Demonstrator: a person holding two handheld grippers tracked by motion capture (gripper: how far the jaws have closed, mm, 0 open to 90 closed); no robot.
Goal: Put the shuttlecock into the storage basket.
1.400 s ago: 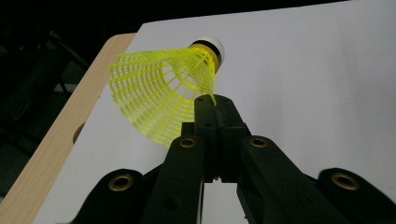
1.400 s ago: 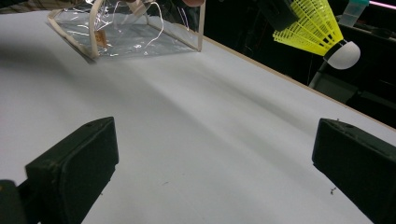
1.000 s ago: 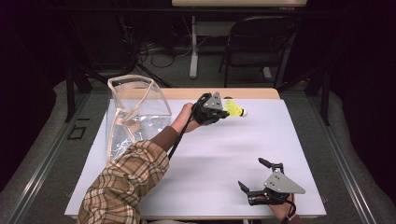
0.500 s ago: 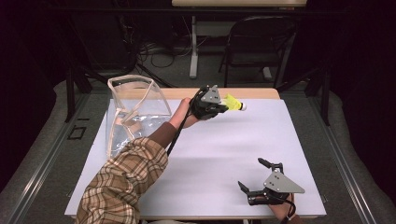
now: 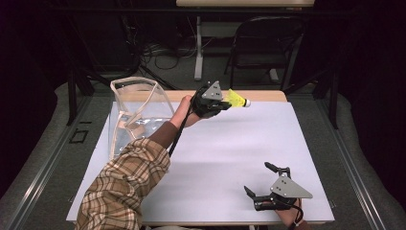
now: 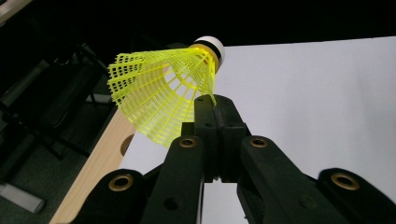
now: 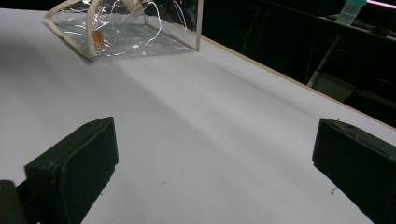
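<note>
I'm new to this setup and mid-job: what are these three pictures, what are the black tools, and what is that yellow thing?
No robot here: a person holds a hand-held claw in each hand. The high view looks down on the white table. The other two pictures come from cameras riding on each claw, looking along its black jaws. The left claw, raised near the table's far edge, is shut on the skirt of a yellow shuttlecock. The right claw sits at the near edge, jaws wide apart, holding nothing. A clear plastic bag stands on the table's left side.
</note>
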